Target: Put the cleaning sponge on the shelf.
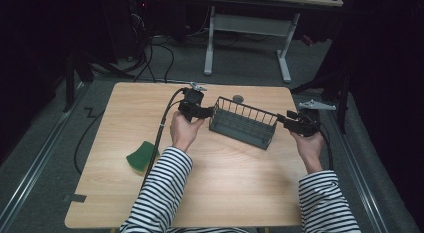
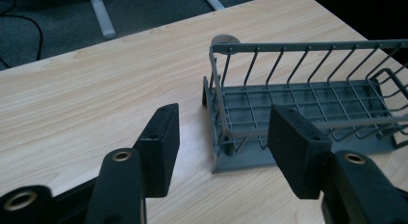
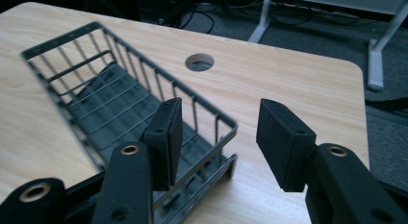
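Note:
A grey wire basket [image 1: 242, 124] with a slatted floor stands on the wooden table [image 1: 210, 188], a little right of centre. My left gripper [image 1: 208, 113] is at its left end and my right gripper [image 1: 280, 118] at its right end. In the left gripper view the basket's end wall [image 2: 219, 113] stands in the gap of the left gripper [image 2: 225, 132], with neither pad touching it. In the right gripper view the basket's end rim [image 3: 230, 129] lies between the jaws of the right gripper [image 3: 219, 123]: one pad [image 3: 166, 137] hangs over the basket's inside, the other outside, both apart from the wire.
A green sponge [image 1: 141, 155] lies near the table's left front. A round cable hole [image 1: 238, 98] is in the tabletop just behind the basket. Beyond the table stand a white desk frame [image 1: 210, 43] and floor cables. The table's right edge is close to my right hand.

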`<action>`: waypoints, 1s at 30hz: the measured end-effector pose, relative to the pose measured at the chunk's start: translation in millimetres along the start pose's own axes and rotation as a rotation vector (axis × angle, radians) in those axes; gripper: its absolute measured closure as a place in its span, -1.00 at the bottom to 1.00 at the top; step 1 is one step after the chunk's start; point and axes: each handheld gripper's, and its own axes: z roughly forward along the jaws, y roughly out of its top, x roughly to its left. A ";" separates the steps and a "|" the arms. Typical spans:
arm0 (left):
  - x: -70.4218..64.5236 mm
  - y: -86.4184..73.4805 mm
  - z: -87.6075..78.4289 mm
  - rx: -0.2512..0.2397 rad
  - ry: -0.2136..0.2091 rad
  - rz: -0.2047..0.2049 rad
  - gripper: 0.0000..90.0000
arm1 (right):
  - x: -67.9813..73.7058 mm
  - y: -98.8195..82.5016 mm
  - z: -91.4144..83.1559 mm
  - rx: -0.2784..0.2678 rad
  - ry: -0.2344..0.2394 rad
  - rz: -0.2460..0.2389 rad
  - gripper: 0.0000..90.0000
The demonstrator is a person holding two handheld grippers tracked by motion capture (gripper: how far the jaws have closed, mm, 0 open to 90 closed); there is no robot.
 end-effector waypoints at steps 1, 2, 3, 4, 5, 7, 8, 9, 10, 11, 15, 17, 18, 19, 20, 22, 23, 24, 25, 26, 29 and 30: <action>-0.5 0.3 4.2 -0.004 -0.003 -0.009 0.05 | -1.3 1.4 2.5 0.001 -0.008 0.002 0.17; -0.9 0.6 8.5 0.002 -0.002 -0.016 0.06 | -2.6 2.9 4.9 0.002 -0.016 -0.002 0.17; -1.3 0.6 12.5 0.012 0.001 -0.015 0.07 | -3.9 4.0 7.0 0.001 -0.024 -0.004 0.18; -2.0 0.4 16.5 0.020 0.007 -0.012 0.08 | -5.1 4.5 8.6 -0.004 -0.028 0.001 0.18; -2.5 0.1 19.7 0.026 0.008 -0.011 0.09 | -6.6 4.9 10.5 0.003 -0.027 0.008 0.18; -3.3 -0.8 24.8 0.031 0.012 -0.009 0.11 | -8.3 5.2 14.9 0.019 -0.029 0.012 0.18; -3.7 -1.3 27.2 0.035 0.018 -0.004 0.12 | -8.7 5.3 17.1 0.026 -0.029 0.016 0.19; -4.5 -1.5 28.9 0.038 0.027 0.004 0.13 | -9.6 5.4 19.9 0.032 -0.025 0.020 0.19; -4.7 -1.5 30.0 0.040 0.030 0.010 0.14 | -10.0 5.5 22.1 0.038 -0.026 0.022 0.20; -4.9 -1.5 31.2 0.043 0.027 0.010 0.15 | -10.3 5.6 23.8 0.044 -0.027 0.024 0.20; -5.1 -1.1 34.2 0.048 0.013 0.008 0.24 | -11.4 4.9 32.1 0.064 -0.025 0.038 0.23; -4.3 -1.8 36.1 0.053 0.008 0.005 0.29 | -11.1 4.8 35.3 0.073 -0.032 0.034 0.24; -3.5 -1.9 36.4 0.054 0.004 0.000 0.30 | -11.0 4.8 36.5 0.078 -0.039 0.030 0.25; -3.1 -1.8 36.8 0.054 0.002 -0.006 0.32 | -11.2 4.8 37.5 0.082 -0.043 0.029 0.26; -3.1 -1.9 37.0 0.053 0.000 -0.005 0.35 | -11.4 4.8 38.4 0.084 -0.045 0.033 0.27; -3.4 -2.0 37.4 0.053 -0.007 -0.005 0.40 | -12.2 4.6 39.6 0.090 -0.041 0.034 0.30; -3.3 -2.0 37.6 0.053 -0.012 -0.007 0.42 | -12.2 4.2 40.7 0.096 -0.037 0.037 0.31; -2.7 -2.0 37.9 0.054 -0.020 -0.013 0.44 | -12.6 3.8 41.8 0.103 -0.034 0.033 0.34; -1.8 -2.1 38.3 0.055 -0.029 -0.021 0.46 | -12.9 3.3 43.1 0.112 -0.029 0.035 0.36; -1.1 -2.0 38.7 0.057 -0.036 -0.028 0.49 | -13.8 2.8 44.5 0.119 -0.021 0.038 0.40; -0.3 -2.0 39.0 0.057 -0.056 -0.033 0.58 | -16.4 1.4 47.9 0.138 0.016 0.058 0.52; -0.4 -2.1 38.8 0.057 -0.059 -0.028 0.61 | -16.6 1.2 48.6 0.142 0.032 0.066 0.57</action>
